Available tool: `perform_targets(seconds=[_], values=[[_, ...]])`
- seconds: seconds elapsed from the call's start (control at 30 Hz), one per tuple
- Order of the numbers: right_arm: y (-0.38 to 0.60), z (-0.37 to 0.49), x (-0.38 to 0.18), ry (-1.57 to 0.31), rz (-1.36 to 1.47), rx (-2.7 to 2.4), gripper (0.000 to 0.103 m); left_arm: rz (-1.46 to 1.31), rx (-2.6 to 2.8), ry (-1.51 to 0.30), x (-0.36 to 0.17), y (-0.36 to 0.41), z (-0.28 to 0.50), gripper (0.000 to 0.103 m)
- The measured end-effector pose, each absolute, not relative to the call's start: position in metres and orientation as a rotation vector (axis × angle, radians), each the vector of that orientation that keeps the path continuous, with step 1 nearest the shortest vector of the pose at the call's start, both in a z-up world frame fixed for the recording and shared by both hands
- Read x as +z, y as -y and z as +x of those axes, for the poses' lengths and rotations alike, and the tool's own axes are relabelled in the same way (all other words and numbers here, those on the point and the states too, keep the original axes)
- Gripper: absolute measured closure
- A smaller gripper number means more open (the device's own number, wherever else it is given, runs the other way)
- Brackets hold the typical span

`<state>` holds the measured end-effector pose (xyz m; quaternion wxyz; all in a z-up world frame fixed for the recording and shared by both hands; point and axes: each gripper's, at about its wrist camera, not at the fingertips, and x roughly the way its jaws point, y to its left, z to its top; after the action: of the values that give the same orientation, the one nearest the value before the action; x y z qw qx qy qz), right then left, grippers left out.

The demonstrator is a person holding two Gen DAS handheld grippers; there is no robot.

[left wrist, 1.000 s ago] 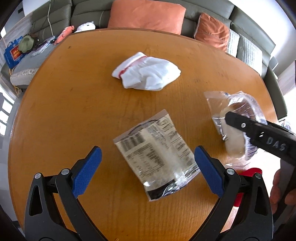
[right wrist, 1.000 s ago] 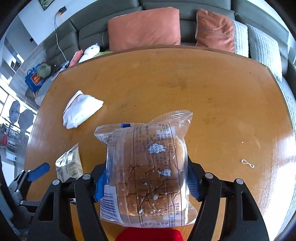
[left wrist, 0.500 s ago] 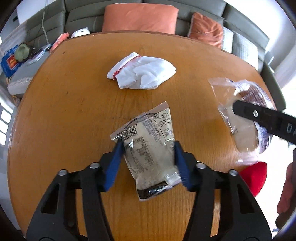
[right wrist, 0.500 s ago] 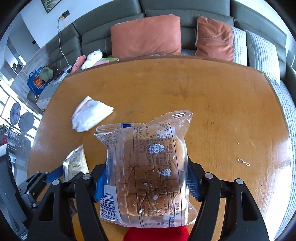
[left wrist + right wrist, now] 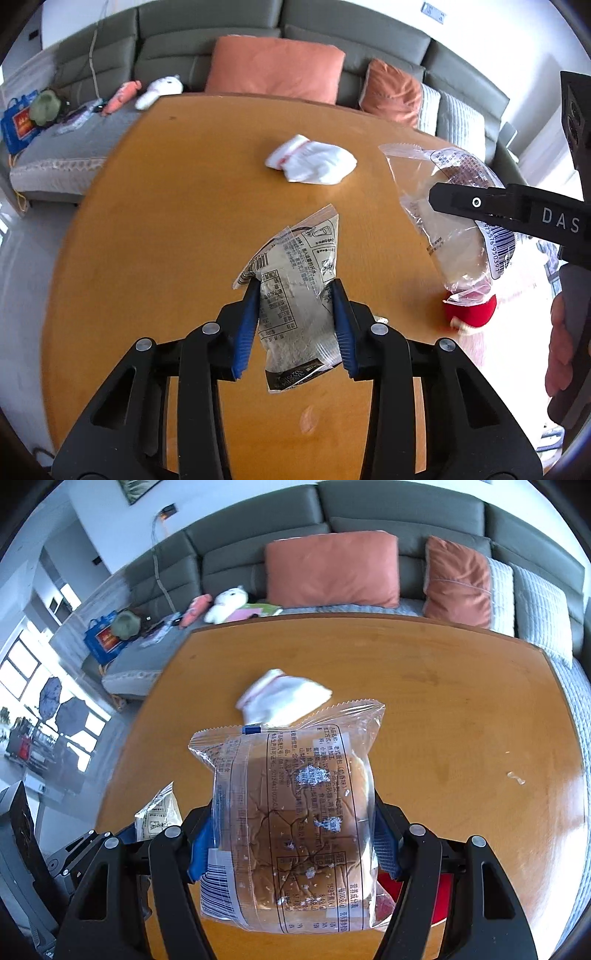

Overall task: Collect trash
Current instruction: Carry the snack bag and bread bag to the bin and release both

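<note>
In the left wrist view a grey printed snack packet hangs between the blue pads of my left gripper. Its jaws are closing and the pads press on the packet's sides, above the round wooden table. A clear bag with a bread bun is upright in my right gripper, which is shut on it. The same bread bag shows at the right of the left view. A crumpled white wrapper with red trim lies farther back on the table, also behind the bread bag as the white wrapper.
A red object sits below the bread bag at the table's near right edge. A small white scrap lies at the right of the table. A grey sofa with orange cushions runs behind the table. A hand is at the right edge.
The left jaws went from wide open around the flat packet to pressing on it, and lifted it off the table. Both grippers rose and drew back; the bread bag stayed held.
</note>
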<state>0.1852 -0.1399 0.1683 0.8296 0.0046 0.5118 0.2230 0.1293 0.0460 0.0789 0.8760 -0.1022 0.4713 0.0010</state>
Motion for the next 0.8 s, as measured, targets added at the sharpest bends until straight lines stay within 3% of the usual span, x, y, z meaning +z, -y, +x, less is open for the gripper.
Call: perform_targets(seconds=[0.8], values=[[-0.149,0.021,0.188,-1.078,-0.227,0.874,0.033,-0.400,0.374,-0.876,0.099,-0.289,-0.075,0.066]])
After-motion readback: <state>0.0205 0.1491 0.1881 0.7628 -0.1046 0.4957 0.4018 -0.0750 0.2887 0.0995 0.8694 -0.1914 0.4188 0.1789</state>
